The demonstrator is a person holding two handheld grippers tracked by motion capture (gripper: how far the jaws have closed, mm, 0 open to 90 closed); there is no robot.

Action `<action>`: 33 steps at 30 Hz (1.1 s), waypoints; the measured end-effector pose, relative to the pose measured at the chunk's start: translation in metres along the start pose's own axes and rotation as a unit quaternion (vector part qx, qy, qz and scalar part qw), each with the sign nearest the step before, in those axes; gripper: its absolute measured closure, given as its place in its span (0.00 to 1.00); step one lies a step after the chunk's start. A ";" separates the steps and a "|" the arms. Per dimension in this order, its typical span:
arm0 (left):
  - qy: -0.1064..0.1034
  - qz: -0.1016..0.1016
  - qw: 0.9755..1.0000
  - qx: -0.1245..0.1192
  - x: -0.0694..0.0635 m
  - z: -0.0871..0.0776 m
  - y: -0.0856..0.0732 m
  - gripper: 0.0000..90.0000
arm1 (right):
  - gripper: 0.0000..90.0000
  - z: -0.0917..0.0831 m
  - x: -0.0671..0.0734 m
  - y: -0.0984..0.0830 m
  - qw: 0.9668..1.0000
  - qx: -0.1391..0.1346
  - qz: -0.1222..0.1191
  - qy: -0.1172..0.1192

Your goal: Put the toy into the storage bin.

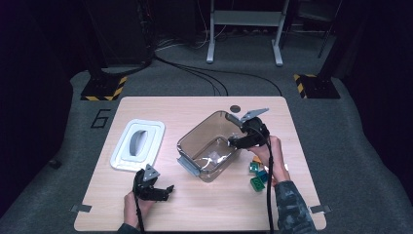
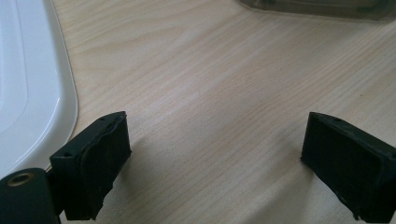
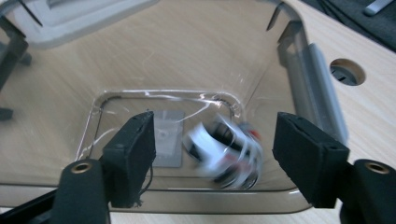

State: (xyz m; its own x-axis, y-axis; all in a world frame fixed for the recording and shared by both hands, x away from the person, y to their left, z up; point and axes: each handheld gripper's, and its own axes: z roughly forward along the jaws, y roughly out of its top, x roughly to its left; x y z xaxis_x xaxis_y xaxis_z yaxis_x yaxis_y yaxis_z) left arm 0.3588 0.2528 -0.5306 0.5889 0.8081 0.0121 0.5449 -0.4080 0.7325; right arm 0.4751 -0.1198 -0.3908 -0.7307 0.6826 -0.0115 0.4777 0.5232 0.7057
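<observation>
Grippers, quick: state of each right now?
Left gripper: open, empty, above bare table.
Right gripper: open over the clear container; blurred white toy car between jaws, not gripped.

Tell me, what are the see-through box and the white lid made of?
The box looks like smoky clear plastic: the table's wood grain shows through its walls, and its edges glint, so the finish is glossy. The lid looks like white plastic, smooth and shiny along its rounded rim. It could be something else, but its moulded shape suggests plastic.
</observation>
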 end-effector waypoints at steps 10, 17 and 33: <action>-0.002 0.000 1.000 0.001 0.000 0.000 0.000 0.09 | 0.18 -0.029 -0.006 -0.008 0.999 -0.043 0.028 -0.016; -0.002 0.001 1.000 0.001 0.000 0.000 0.000 0.09 | 0.15 -0.056 -0.013 -0.028 0.996 -0.054 0.056 -0.032; -0.002 0.000 1.000 0.001 0.000 0.000 0.000 0.09 | 0.03 -0.049 -0.028 -0.100 0.991 0.009 0.127 -0.047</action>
State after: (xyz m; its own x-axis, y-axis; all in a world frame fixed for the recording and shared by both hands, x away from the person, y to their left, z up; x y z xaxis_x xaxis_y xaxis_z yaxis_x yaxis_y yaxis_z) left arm 0.3588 0.2531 -0.5303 0.5918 0.8060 0.0098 0.5461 -0.4098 0.7307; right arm 0.4242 -0.2166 -0.4262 -0.5367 0.8380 0.0986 0.6504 0.3364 0.6811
